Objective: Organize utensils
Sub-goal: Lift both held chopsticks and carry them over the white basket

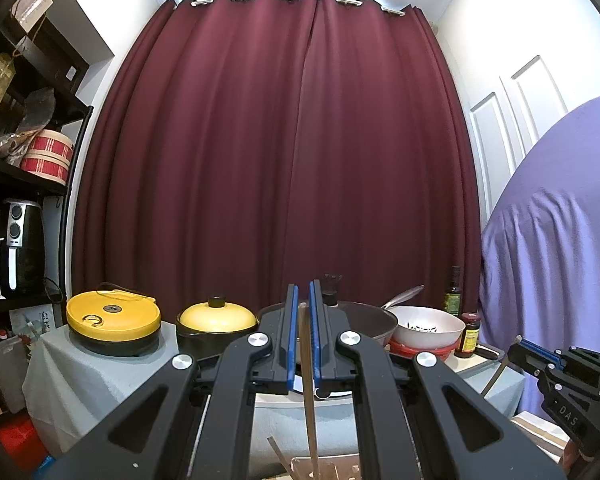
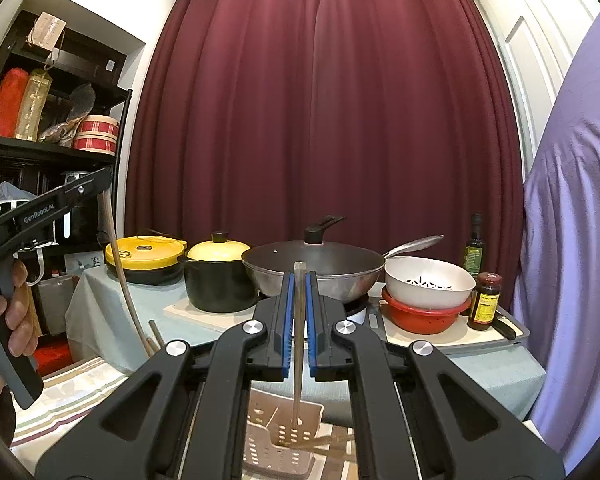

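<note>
- The right gripper (image 2: 299, 300) is clamped tight on one slim chopstick (image 2: 299, 344), which stands upright between the blue pads (image 2: 286, 312); its lower end dips into the perforated pale utensil basket (image 2: 260, 436) below.
- That basket holds several more brown sticks lying slanted inside; their count cannot be told.
- The left gripper (image 1: 303, 320) is likewise closed narrow on a single upright chopstick (image 1: 310, 380), above a clear slotted holder (image 1: 328, 468) at the bottom edge.
- From the right wrist view, the left gripper appears at the left side, gripped by a hand (image 2: 4, 312); its arm reads "GenRobot.AI". From the left wrist view, the right gripper's body reads "DAS".
- Beyond, on the cloth-covered table (image 2: 100, 300): one black pot with a yellow lid (image 2: 220, 276), one flat yellow-lidded cooker (image 2: 144, 258), and one wok (image 2: 314, 272) with a dark-knobbed lid behind it.
- One white colander (image 2: 428, 284) sits nested in one red colander (image 2: 424, 314).
- Beside them stand two bottles: a tall dark green one (image 2: 474, 248) and a shorter jar with a red cap (image 2: 486, 300); their labels are too small to read.
- Two red-striped round boxes (image 2: 96, 134) are stacked on the black shelf.
</note>
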